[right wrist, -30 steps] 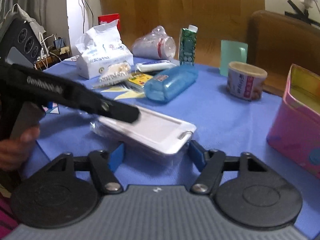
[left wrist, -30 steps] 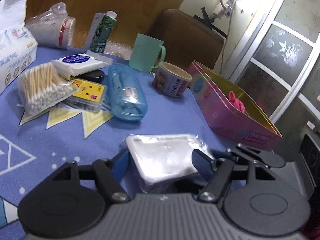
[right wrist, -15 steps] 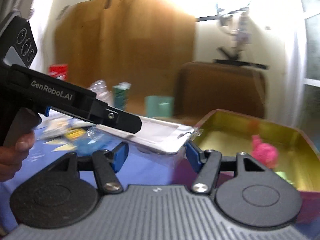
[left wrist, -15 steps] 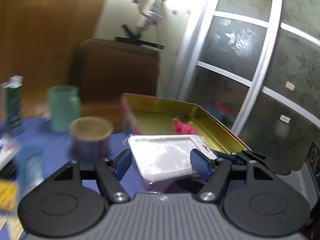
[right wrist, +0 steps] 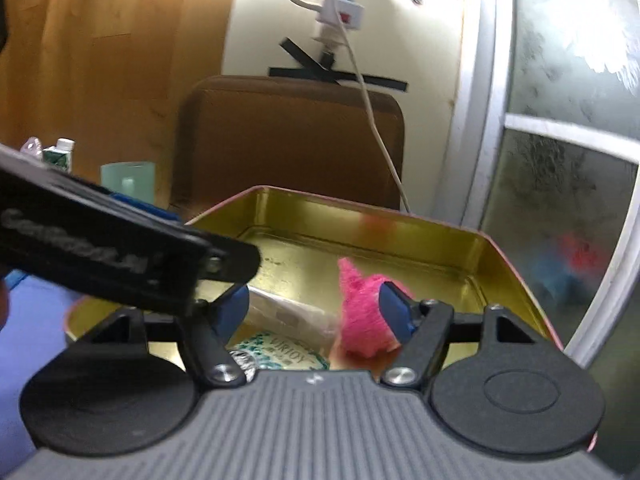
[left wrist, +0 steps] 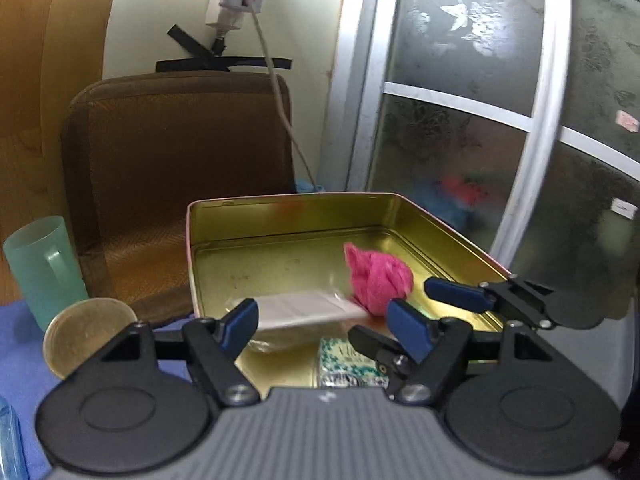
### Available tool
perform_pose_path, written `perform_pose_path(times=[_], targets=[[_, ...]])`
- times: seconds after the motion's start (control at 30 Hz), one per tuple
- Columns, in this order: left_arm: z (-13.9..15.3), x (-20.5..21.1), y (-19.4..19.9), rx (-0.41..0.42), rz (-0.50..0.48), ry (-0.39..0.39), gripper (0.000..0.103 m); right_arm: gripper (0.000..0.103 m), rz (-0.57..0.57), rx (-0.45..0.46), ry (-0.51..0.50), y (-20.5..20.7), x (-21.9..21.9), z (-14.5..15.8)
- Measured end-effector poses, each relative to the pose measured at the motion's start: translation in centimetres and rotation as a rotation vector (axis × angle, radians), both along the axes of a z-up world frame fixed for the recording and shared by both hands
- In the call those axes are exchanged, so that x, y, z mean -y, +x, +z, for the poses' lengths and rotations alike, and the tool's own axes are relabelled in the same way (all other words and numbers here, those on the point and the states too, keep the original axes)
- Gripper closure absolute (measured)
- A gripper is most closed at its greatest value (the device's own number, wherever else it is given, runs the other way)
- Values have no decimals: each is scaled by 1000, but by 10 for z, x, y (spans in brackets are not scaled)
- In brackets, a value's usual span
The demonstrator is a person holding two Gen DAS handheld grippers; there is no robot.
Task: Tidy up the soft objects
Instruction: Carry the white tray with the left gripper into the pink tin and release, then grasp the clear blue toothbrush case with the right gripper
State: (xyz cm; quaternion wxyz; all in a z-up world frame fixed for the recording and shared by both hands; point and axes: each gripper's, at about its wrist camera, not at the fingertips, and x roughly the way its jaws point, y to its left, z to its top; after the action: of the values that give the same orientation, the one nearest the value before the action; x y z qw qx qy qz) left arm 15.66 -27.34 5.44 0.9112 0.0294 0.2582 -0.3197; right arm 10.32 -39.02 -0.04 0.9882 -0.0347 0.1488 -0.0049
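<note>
A pink tin with a gold inside [left wrist: 288,216] stands open in front of both grippers; it also shows in the right wrist view [right wrist: 400,220]. In it lie a pink fluffy ball [left wrist: 378,278] [right wrist: 362,316], a green patterned tissue pack [left wrist: 348,364] [right wrist: 280,354] and a white flat pack in clear plastic [left wrist: 304,308] [right wrist: 288,312]. My left gripper [left wrist: 324,322] is open just above the white pack, which lies loose in the tin. My right gripper [right wrist: 314,312] is open over the tin, beside the left one.
A green mug [left wrist: 44,268] and a round can with a gold lid [left wrist: 86,334] stand left of the tin on the blue cloth [left wrist: 16,356]. A brown chair back [left wrist: 180,152] is behind. A frosted glass door [left wrist: 500,120] is to the right.
Both grippers carried the white pack from the table over to the tin. Both have opened, and the pack now lies inside the tin.
</note>
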Motion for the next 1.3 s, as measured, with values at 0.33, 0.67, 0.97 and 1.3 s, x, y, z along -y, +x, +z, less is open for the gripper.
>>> perform_pose_path(times=[0.33, 0.67, 0.97, 1.3], targets=[[10, -22, -42, 15, -13, -31, 30, 29, -28, 56, 85, -43, -8, -1], [0, -109, -86, -42, 34, -137, 30, 30, -11, 110, 140, -79, -30, 5], [-35, -200, -111, -125, 202, -104, 30, 43, 176, 61, 112, -79, -90, 7], [-53, -308, -121, -151, 525, -197, 33, 42, 418, -101, 85, -45, -178, 2]])
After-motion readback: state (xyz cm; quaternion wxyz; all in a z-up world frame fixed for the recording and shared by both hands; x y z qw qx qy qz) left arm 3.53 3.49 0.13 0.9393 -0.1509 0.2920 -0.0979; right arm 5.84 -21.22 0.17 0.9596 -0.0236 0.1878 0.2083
